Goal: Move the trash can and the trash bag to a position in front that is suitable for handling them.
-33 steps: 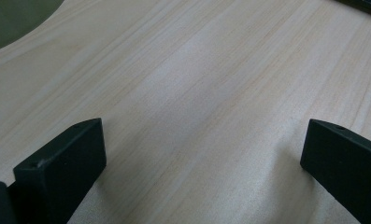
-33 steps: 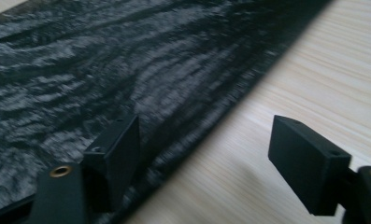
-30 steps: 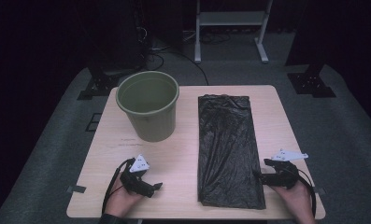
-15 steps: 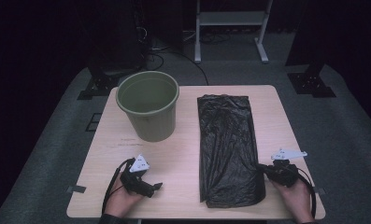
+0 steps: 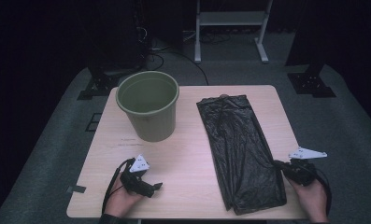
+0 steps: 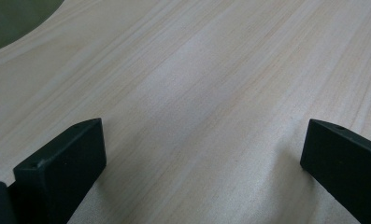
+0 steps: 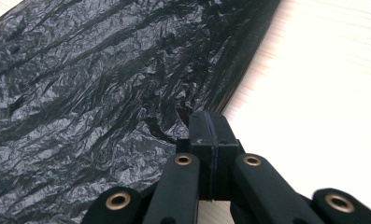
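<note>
Item one, black plastic bag (image 5: 239, 149): I see it lying flat and crinkled on the bench (image 5: 188, 154), lengthwise, its far end near the bench's back edge and its near end close to the front edge, well to the right of the green bucket (image 5: 149, 109). Item two, right claw (image 5: 277, 164): I have it at the bag's right edge, toward the near end of the bag, with the person's right hand (image 5: 309, 196) behind it. In the right gripper view its jaws are pressed together, having just been closing, with the tips (image 7: 210, 133) set right at the bag's (image 7: 103, 93) edge where plastic meets bare wood. I cannot tell for certain whether a fold of the film is pinched between them, as the tips hide the spot. Item three, left claw (image 5: 156, 185): I find it resting low on the bench in front of the bucket, well apart from the bag, held by the left hand (image 5: 124, 198). In the left gripper view its jaws stand wide apart over bare wood (image 6: 197, 93), nothing between them, with a corner of the bucket (image 6: 10, 18) at the upper left.
</note>
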